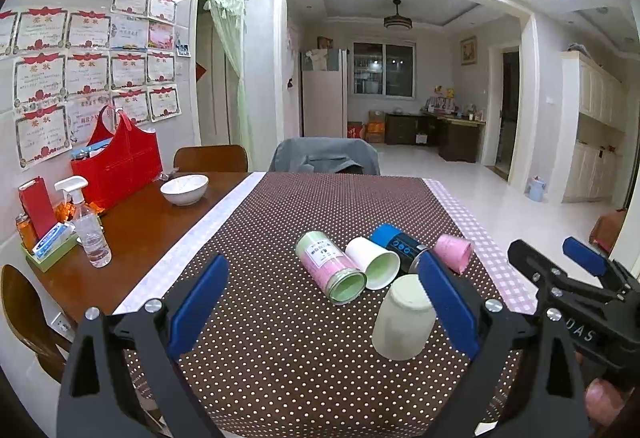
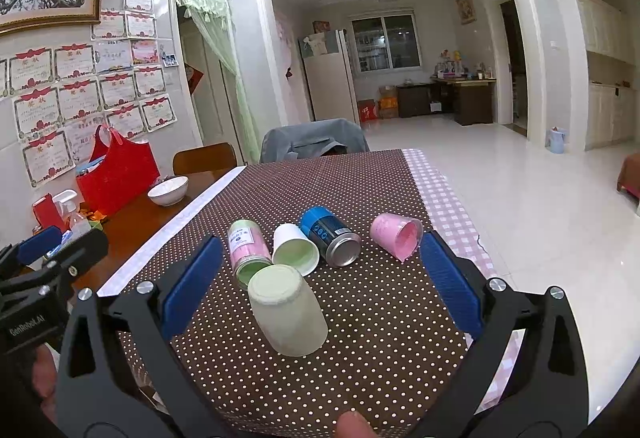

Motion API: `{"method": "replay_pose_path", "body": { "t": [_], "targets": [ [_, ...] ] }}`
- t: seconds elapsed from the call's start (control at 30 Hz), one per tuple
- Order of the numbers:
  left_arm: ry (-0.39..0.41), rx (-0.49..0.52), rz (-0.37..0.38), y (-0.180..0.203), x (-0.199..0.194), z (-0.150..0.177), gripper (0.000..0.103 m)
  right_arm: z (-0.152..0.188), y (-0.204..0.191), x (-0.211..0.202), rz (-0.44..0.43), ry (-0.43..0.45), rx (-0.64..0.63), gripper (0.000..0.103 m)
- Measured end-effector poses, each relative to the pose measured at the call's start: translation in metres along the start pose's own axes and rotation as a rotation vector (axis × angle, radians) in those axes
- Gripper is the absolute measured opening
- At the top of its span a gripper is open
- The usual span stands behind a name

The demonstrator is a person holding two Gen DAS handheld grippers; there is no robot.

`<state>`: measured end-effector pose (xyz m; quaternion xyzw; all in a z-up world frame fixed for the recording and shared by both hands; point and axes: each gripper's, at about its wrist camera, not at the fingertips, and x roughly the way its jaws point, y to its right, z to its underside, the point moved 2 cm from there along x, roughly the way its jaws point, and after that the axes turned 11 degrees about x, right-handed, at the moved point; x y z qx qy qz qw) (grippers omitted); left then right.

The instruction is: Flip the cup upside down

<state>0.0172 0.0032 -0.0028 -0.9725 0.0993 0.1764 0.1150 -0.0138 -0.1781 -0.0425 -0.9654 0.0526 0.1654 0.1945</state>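
A pale green cup stands upside down, base up, on the brown dotted tablecloth. Behind it lie on their sides a pink-labelled jar, a white cup with green inside, a blue can and a pink cup. My left gripper is open and empty, the green cup just inside its right finger. My right gripper is open and empty around the green cup without touching it; it also shows in the left wrist view.
On the bare wood at left stand a white bowl, a spray bottle, a red bag and a green tray of small items. Chairs stand at the table's far edge. The table's right edge drops to tiled floor.
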Motion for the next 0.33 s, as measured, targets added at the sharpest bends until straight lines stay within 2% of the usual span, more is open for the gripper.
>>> {"method": "replay_pose_path", "body": {
  "t": [0.33],
  "targets": [
    [-0.020, 0.003, -0.004, 0.0005, 0.0028, -0.0001, 0.094, 0.0007, -0.0011, -0.0001, -0.005, 0.002, 0.000, 0.097]
  ]
}}
